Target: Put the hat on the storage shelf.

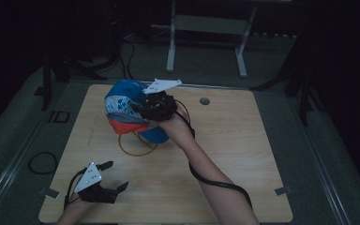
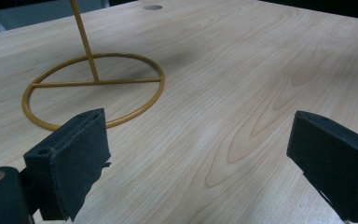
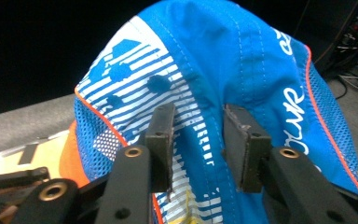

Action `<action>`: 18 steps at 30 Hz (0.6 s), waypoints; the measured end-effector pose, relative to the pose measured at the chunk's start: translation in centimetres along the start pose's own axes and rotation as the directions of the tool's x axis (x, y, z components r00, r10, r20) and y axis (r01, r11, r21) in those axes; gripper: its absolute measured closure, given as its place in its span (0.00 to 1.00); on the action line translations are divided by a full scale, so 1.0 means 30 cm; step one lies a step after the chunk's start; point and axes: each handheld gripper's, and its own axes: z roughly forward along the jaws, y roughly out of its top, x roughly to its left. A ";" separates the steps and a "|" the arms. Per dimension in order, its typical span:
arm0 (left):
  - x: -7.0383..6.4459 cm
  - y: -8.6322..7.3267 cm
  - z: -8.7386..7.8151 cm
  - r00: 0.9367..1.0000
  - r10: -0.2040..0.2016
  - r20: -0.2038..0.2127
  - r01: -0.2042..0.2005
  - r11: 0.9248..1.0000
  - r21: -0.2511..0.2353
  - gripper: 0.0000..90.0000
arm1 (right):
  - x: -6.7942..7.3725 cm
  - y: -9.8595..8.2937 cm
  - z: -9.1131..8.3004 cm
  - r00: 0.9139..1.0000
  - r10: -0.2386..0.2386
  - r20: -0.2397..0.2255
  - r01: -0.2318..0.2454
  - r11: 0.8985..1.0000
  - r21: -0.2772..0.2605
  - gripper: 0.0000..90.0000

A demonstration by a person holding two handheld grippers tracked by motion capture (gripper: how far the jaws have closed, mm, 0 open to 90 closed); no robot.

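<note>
Right gripper (image 3: 198, 144) pinching blue cap (image 3: 242, 60) over yellow wire stand (image 2: 93, 86), likely seating it. Left gripper (image 1: 104, 187) spread, idle at 7 o'clock.

Dim lab/test rig, wood bench (image 1: 243, 154), floor cables (image 1: 42, 162), metal stand (image 1: 206, 28)

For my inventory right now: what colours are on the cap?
The cap is blue with white stripes and orange trim, clearest in the right gripper view.
</note>
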 end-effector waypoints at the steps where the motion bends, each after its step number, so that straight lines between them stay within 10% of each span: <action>1: 0.000 0.000 0.000 1.000 0.002 -0.001 -0.002 1.000 0.002 0.06 | 0.001 -0.004 0.006 1.000 -0.002 0.009 0.002 1.000 0.004 0.69; 18: 0.000 -0.001 0.002 1.000 -0.009 0.005 0.009 1.000 0.002 0.06 | -0.008 -0.002 -0.057 0.999 -0.010 0.041 0.011 1.000 -0.025 0.62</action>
